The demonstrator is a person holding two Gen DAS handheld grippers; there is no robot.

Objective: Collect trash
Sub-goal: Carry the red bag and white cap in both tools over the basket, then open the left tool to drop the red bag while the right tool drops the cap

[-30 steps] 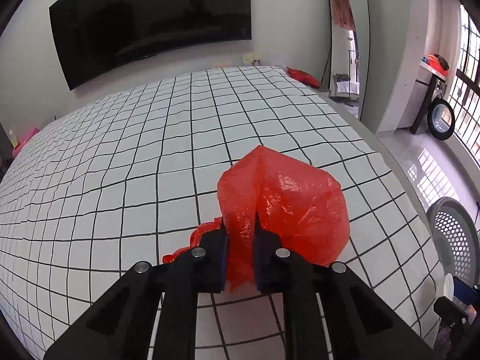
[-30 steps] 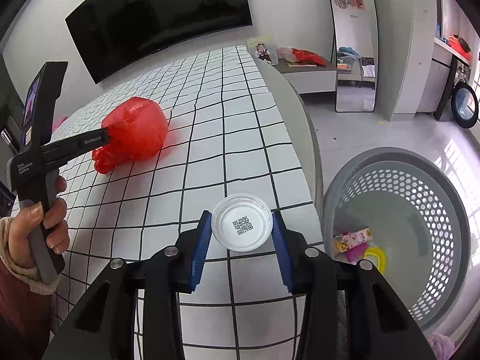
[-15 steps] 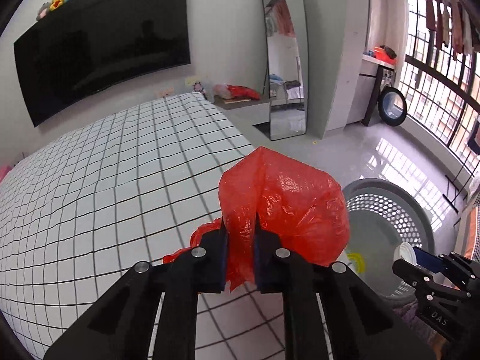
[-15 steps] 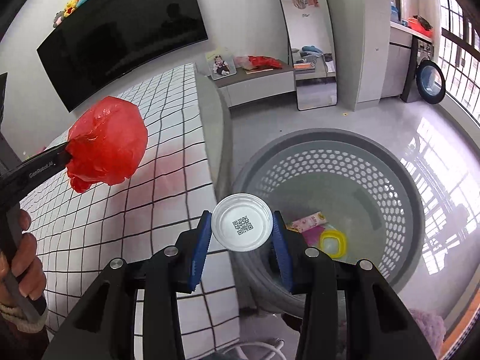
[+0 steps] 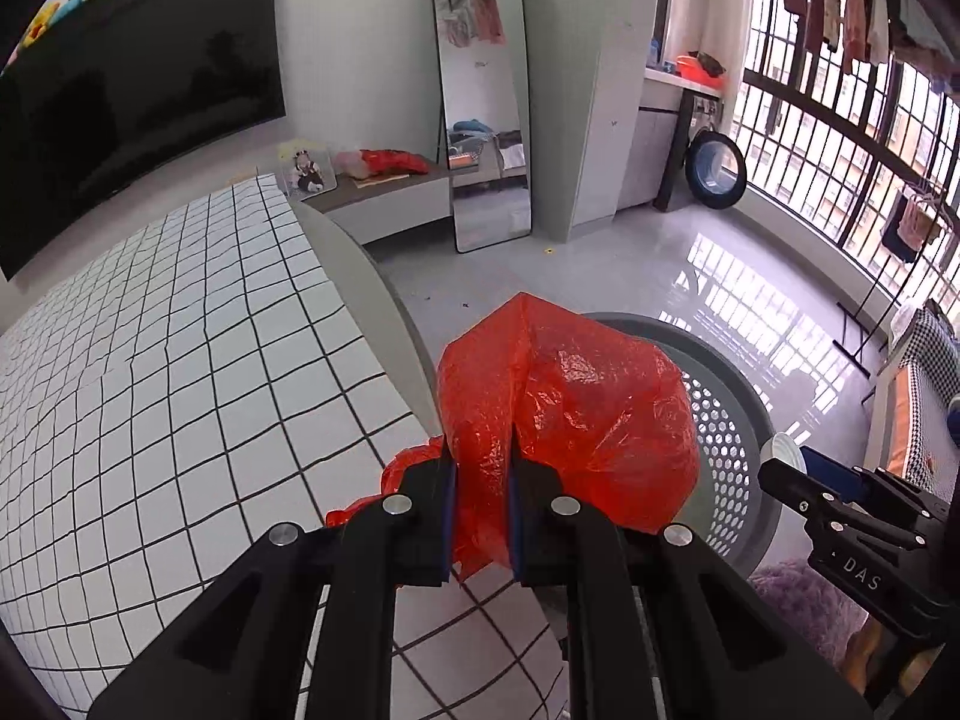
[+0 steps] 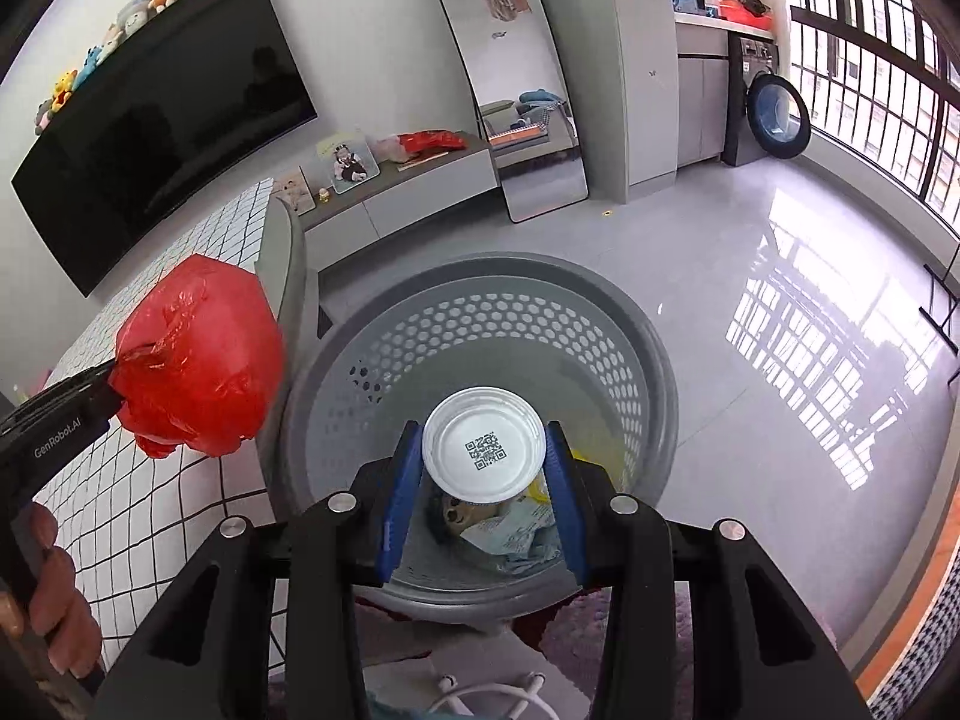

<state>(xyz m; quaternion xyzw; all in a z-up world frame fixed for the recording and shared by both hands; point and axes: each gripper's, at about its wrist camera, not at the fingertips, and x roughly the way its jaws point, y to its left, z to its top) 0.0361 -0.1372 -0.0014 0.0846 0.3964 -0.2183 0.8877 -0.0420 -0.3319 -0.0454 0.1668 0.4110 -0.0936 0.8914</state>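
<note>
- A crumpled red plastic bag (image 5: 570,420) bulges out in front of the left gripper (image 5: 480,516), a pinched fold of its film running down between the two blue-padded jaws, which are closed tight on it with only the thin plastic between them.
- From the right wrist view, the same red plastic bag (image 6: 198,360) hangs in the air off the tip of the left gripper (image 6: 114,378), over the edge of the worktop (image 6: 150,516) and just beside the rim of the grey laundry basket (image 6: 654,360).
- The right gripper (image 6: 485,468) holds a round white plastic lid (image 6: 485,447) flat between its jaws, which stand about a lid's width apart and press against its opposite edges; a black QR code sits at the lid's centre.
- The lid is poised directly above the open mouth of the basket, whose perforated grey walls ring a heap of wrappers and yellow scraps at the bottom.
- The bag is glossy, translucent and heavily creased; the lid is smooth with a raised rim.
- The worktop (image 5: 180,360) carries a white cloth with a black grid.
- A bare hand (image 6: 54,606) grips the left tool's handle at the lower left of the right wrist view.
</note>
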